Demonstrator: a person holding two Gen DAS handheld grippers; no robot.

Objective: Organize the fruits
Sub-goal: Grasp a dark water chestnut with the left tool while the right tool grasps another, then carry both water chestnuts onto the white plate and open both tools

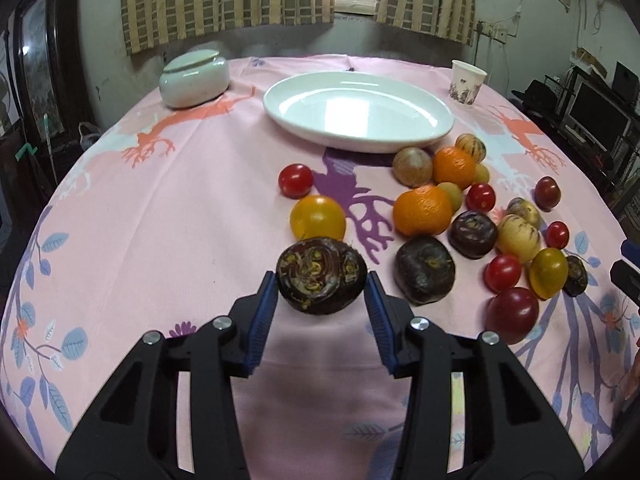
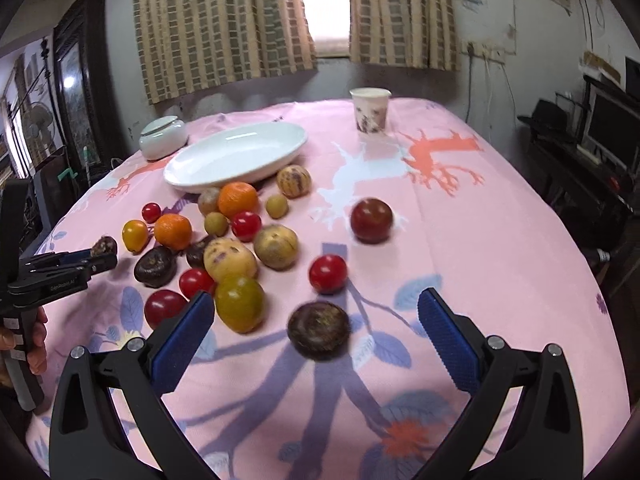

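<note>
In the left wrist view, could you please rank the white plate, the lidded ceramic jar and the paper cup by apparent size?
1. White plate, clearly largest.
2. Lidded ceramic jar.
3. Paper cup, smallest.
All three sit at the far end, so nearness hardly skews this.

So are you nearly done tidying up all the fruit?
Not nearly. Nothing looks sorted yet: the white plate is bare. In hand, the left gripper is shut on one dark water chestnut. The right gripper is open around another dark chestnut, not touching it. Left to do: the oranges, tomatoes and the other fruit lie scattered on the pink tablecloth.
</note>
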